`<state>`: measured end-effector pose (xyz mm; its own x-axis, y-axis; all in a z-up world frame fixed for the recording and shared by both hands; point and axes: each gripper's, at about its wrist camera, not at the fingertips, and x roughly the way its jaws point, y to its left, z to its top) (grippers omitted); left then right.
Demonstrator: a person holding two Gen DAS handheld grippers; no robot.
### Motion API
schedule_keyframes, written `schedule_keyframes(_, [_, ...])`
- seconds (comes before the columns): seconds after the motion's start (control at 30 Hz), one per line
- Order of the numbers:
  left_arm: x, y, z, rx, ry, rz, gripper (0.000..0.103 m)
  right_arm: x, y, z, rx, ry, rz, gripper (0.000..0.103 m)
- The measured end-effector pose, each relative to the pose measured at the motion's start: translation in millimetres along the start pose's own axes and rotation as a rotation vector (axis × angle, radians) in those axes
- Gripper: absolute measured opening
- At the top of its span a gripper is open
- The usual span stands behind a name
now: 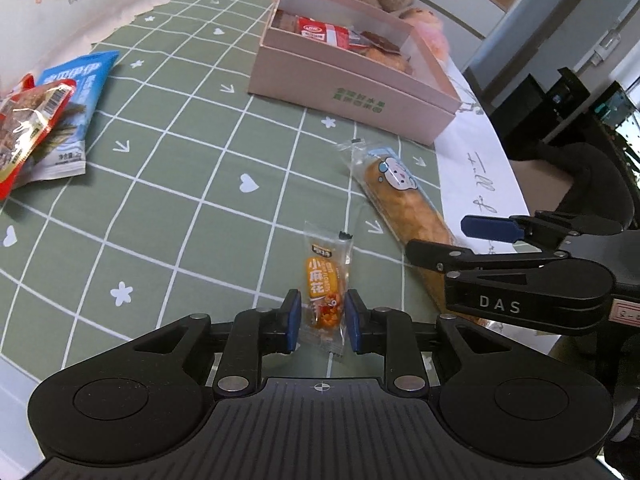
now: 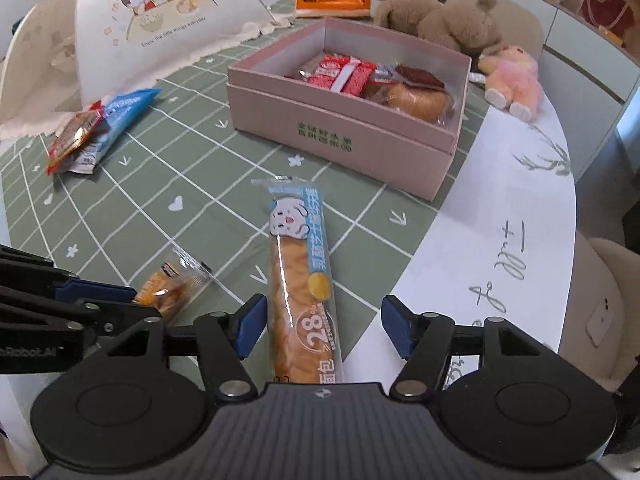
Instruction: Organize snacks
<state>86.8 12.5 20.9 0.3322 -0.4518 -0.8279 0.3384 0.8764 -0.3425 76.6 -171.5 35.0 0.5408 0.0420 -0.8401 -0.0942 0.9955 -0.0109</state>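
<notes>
A small orange snack packet (image 1: 323, 300) lies on the green checked tablecloth (image 1: 180, 200), and my left gripper (image 1: 323, 322) is shut on its near end, a blue pad at each side. From the right wrist view that packet (image 2: 168, 288) pokes out past the left gripper's fingers (image 2: 96, 293). A long bread stick in a clear wrapper with a cartoon face (image 2: 300, 280) lies lengthwise between the pads of my right gripper (image 2: 322, 330), which is open and clear of it on both sides. In the left wrist view the right gripper (image 1: 452, 242) hangs over the bread stick (image 1: 400, 196).
A pink open box (image 2: 340, 136) with several snacks inside stands beyond the bread, also the pink box (image 1: 352, 96). A blue bag (image 1: 76, 112) and a red bag (image 1: 28, 128) lie at the far left. Plush toys (image 2: 460, 20) sit behind the box. White table edge (image 2: 500, 220) runs right.
</notes>
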Motion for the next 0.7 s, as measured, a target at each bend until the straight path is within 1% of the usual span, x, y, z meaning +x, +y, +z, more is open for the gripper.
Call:
schedule_keyframes(0.17, [2,-1,0,0.011,0.017,0.002,0.027,9,-2,-4,0.044,0.039,0.004,0.064])
schedule_keyframes(0.27, [0,-1,0,0.018,0.021,0.004,0.027,9,-4,-6,0.066,0.047,0.006,0.064])
schedule_keyframes(0.37, [-8,2,3,0.021,0.010,0.016,0.027,6,-3,-6,0.072,0.041,0.004,0.064])
schedule_keyframes(0.47, [-22,17,12,0.000,-0.020,0.044,0.027,0,2,0,0.071,0.021,0.020,0.064])
schedule_keyframes(0.57, [-44,44,29,-0.032,-0.083,0.107,0.027,-9,10,13,0.071,-0.014,0.046,0.064])
schedule_keyframes(0.63, [-66,70,41,-0.075,-0.158,0.158,0.027,-14,18,22,0.069,-0.042,0.052,0.064])
schedule_keyframes(0.7, [-86,100,52,-0.137,-0.240,0.192,0.027,-18,27,30,0.069,-0.067,0.039,0.064])
